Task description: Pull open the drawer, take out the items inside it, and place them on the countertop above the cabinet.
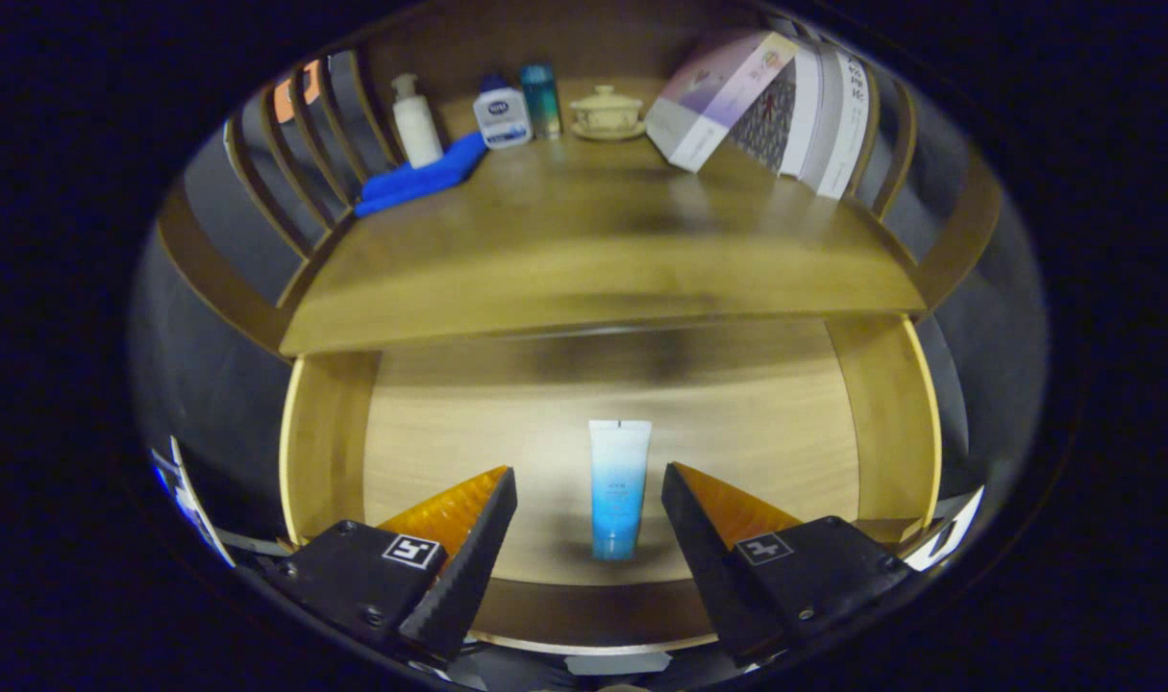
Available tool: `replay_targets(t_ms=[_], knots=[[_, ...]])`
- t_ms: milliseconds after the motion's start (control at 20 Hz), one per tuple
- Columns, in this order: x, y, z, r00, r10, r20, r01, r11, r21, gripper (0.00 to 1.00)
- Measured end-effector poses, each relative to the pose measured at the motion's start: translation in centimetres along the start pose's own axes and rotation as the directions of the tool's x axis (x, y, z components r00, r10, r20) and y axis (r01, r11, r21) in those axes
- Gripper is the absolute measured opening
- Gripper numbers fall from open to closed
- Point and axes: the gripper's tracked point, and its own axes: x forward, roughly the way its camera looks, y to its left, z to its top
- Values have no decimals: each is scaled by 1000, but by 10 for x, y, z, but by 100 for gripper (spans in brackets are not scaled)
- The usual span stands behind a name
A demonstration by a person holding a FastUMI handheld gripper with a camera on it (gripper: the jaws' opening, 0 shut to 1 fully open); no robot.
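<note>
The wooden drawer (891, 413) stands pulled open below the countertop (584, 250). One white-to-blue tube (618, 485) lies flat on the drawer floor, its cap end toward me. My gripper (588, 481) hovers over the drawer, open, one finger on each side of the tube with a gap to both; neither finger touches it. The back of the drawer is hidden in shadow under the countertop.
On the countertop's far side sit a white pump bottle (416, 123), a folded blue cloth (420, 178), a small white jar (503, 115), a teal can (541, 100), a lidded ceramic bowl (607, 111) and leaning books (766, 106). Slatted wooden side rails (295, 144) flank the top.
</note>
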Motion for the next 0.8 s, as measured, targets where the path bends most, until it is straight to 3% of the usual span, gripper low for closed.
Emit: replay_targets(t_ms=[350,800], knots=[[37,-13,-17,989,-73,-131,74,997,5,96],[60,-19,-36,964,-92,-249,106,993,42,92]])
